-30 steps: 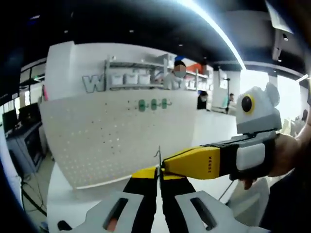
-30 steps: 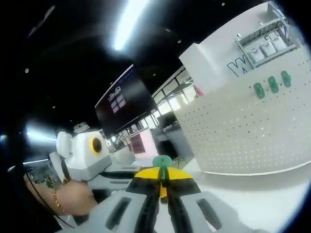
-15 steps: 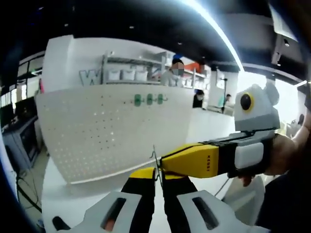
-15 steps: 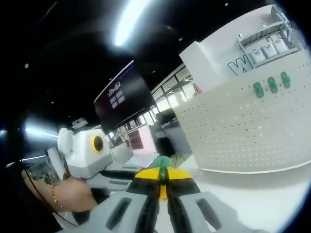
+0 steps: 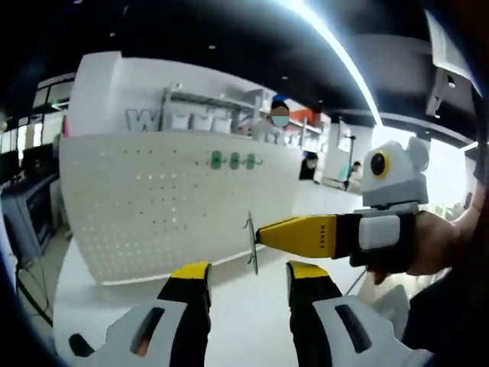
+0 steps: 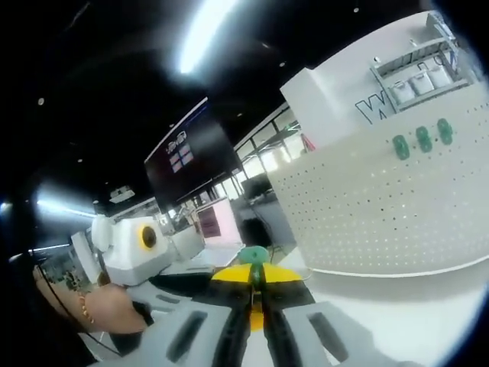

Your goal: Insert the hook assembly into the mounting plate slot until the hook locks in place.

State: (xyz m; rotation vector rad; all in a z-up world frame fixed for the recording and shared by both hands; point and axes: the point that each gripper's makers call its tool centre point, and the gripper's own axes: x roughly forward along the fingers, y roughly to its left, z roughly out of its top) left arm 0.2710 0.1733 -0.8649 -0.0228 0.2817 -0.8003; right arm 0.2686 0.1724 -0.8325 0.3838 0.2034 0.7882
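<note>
While the left gripper is standing open at lower centre, the right gripper is clamping the hook assembly mid-frame; align it squarely with the pegboard slots, centre-left.

left view: faces pegboard | right view: oblique | shared: pegboard

In the left gripper view, the perforated white pegboard panel stands on the white table, three small green hook mounts side by side on its upper part, metal shelf behind it.
</note>
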